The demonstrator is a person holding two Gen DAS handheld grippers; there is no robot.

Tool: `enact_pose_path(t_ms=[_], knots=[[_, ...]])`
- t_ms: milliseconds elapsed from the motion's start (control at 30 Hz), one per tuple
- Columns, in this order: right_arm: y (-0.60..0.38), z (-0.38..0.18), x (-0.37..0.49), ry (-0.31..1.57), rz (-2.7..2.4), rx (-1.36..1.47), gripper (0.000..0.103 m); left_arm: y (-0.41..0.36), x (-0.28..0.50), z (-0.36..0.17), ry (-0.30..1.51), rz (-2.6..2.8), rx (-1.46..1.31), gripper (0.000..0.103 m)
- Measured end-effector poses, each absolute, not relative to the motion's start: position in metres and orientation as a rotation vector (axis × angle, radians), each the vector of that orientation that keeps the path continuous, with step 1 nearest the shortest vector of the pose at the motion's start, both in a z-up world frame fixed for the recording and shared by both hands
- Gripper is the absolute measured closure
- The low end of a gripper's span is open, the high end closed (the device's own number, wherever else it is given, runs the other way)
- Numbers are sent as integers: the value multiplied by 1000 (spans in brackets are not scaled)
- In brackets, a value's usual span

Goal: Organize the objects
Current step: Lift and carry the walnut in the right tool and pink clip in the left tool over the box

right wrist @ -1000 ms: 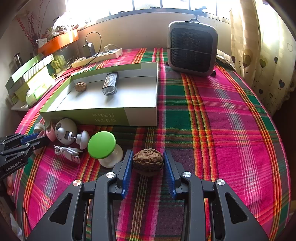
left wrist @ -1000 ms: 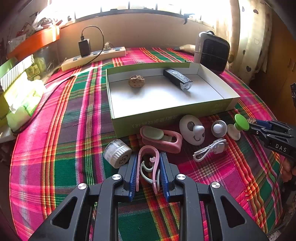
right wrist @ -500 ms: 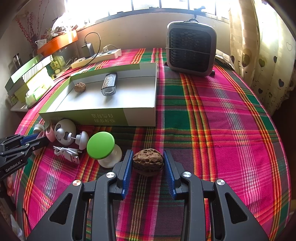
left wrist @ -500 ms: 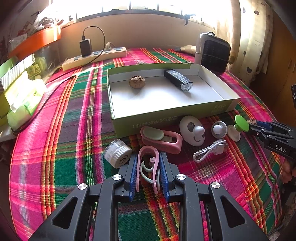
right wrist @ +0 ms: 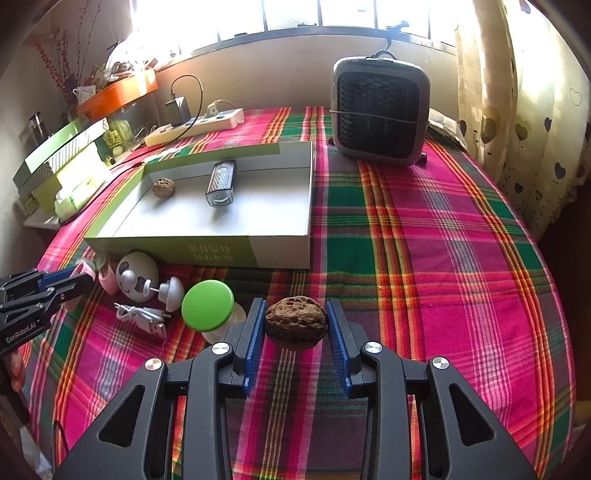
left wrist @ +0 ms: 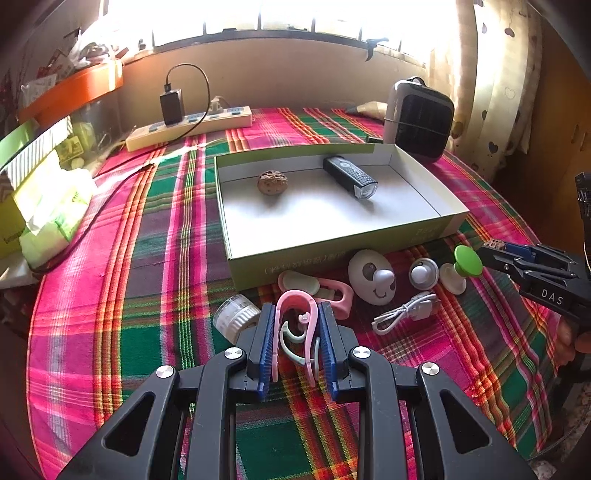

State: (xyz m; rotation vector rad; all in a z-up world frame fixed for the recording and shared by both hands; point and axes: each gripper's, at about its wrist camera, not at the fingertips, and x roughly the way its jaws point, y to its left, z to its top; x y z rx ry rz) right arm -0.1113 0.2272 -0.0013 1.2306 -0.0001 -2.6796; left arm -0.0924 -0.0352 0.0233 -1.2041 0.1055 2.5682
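Box (right wrist: 280, 254) front wall is crowded by small items (left wrist: 373, 277); bare worktop (right wrist: 443, 258) is left right of it, up to heater (right wrist: 380, 114).

Blown-out window (right wrist: 332, 14) backlight, fisheye warp

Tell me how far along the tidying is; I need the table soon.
Done: one walnut and a bike light lie in the box. In hand: the left tool clamps a pink clip; the right tool grips a second walnut. Left: panda toy, cable, green-capped piece, small jar.
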Motion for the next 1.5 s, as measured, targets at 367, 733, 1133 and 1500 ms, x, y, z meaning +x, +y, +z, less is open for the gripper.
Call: enact_pose_path(t_ms=[367, 733, 1133, 1500], knots=[[224, 13, -116, 14, -2681, 1184, 69, -30, -102, 37, 92, 2564, -1177, 82], [215, 31, -138, 45, -2665, 1128, 69, -12, -128, 48, 95, 2538, -1161, 82], [203, 35, -181, 82, -2618, 1120, 69, 9, -170, 54, 102, 2509, -1154, 82], [189, 28, -223, 137, -2582, 1144, 69, 21, -209, 47, 76, 2485, -1196, 82]])
